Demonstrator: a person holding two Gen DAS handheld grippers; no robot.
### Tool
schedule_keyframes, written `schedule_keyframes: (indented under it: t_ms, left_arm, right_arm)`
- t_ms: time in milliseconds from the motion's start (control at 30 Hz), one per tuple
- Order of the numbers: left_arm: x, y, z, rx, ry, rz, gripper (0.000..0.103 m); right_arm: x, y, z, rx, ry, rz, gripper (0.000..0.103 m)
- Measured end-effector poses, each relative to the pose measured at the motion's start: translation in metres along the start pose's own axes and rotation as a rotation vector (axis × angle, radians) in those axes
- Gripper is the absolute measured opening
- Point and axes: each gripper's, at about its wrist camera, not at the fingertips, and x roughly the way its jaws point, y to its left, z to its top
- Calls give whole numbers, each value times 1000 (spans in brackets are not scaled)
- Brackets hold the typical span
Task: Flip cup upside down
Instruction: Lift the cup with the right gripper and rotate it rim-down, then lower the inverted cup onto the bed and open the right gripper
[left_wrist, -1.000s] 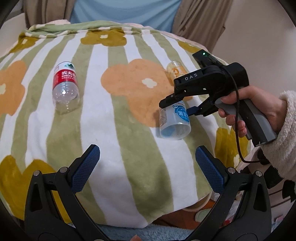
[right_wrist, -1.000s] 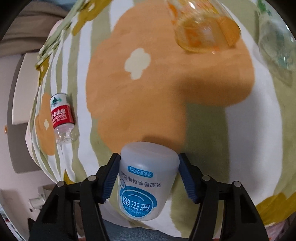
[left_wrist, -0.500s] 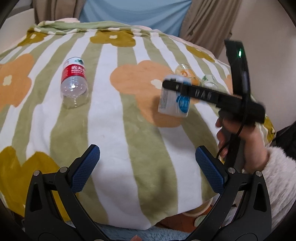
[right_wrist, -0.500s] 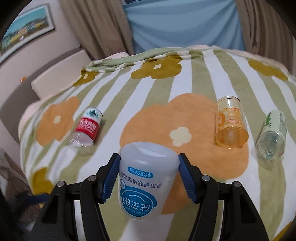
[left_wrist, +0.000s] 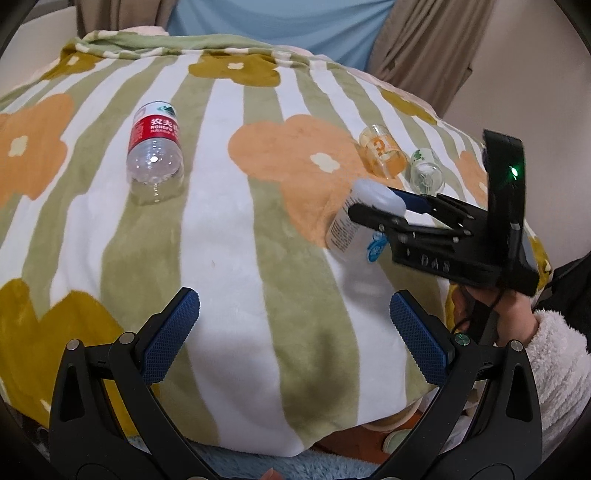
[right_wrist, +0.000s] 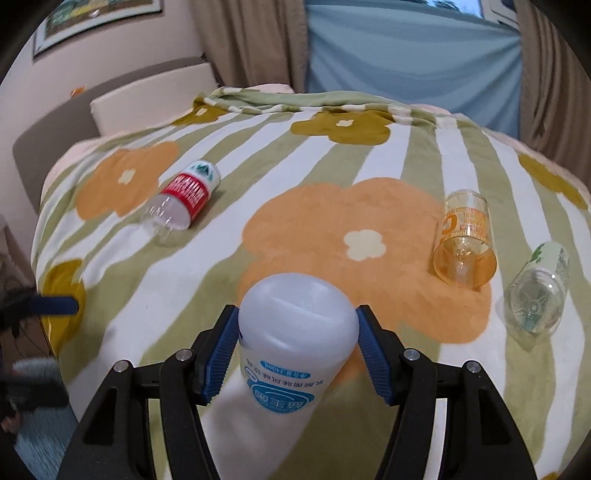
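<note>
The cup (right_wrist: 295, 343) is a white plastic container with a blue label. My right gripper (right_wrist: 297, 350) is shut on it, blue pads on both sides, closed base pointing away and up. In the left wrist view the right gripper (left_wrist: 388, 210) holds the cup (left_wrist: 351, 229) tilted over the blanket at the right. Whether its lower rim touches the blanket I cannot tell. My left gripper (left_wrist: 295, 328) is open and empty, low over the blanket's near edge.
A flowered, striped blanket (left_wrist: 229, 229) covers the surface. On it lie a red-labelled clear bottle (left_wrist: 155, 158), an orange cup (left_wrist: 382, 151) and a small clear bottle (left_wrist: 426, 175), all on their sides. Curtains and a wall stand behind.
My right gripper has rotated with the cup, turning it from lying sideways to closed end up, and lowered it toward the blanket. The left gripper has stayed open and almost still.
</note>
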Motion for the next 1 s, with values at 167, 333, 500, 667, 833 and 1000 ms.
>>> schedule_keyframes:
  t_ms: [167, 333, 500, 667, 833, 1000]
  left_arm:
    - [0, 0, -2, 2, 2, 6, 103]
    - [1, 3, -4, -4, 7, 8, 103]
    - [3, 4, -3, -5, 16, 12, 103]
    - [3, 3, -4, -1, 17, 15, 103]
    - [-3, 2, -4, 1, -7, 29, 103]
    - [-38, -7, 13, 7, -123, 39, 103]
  right_arm:
    - [-3, 19, -7, -105, -8, -46, 59]
    - [-1, 20, -9, -114, -6, -53, 62]
    - [3, 10, -11, -25, 7, 39, 102]
    - [-4, 4, -13, 24, -67, 85, 102]
    - [-14, 0, -11, 67, -13, 83, 102]
    - [-70, 4, 3, 80, -63, 12, 102]
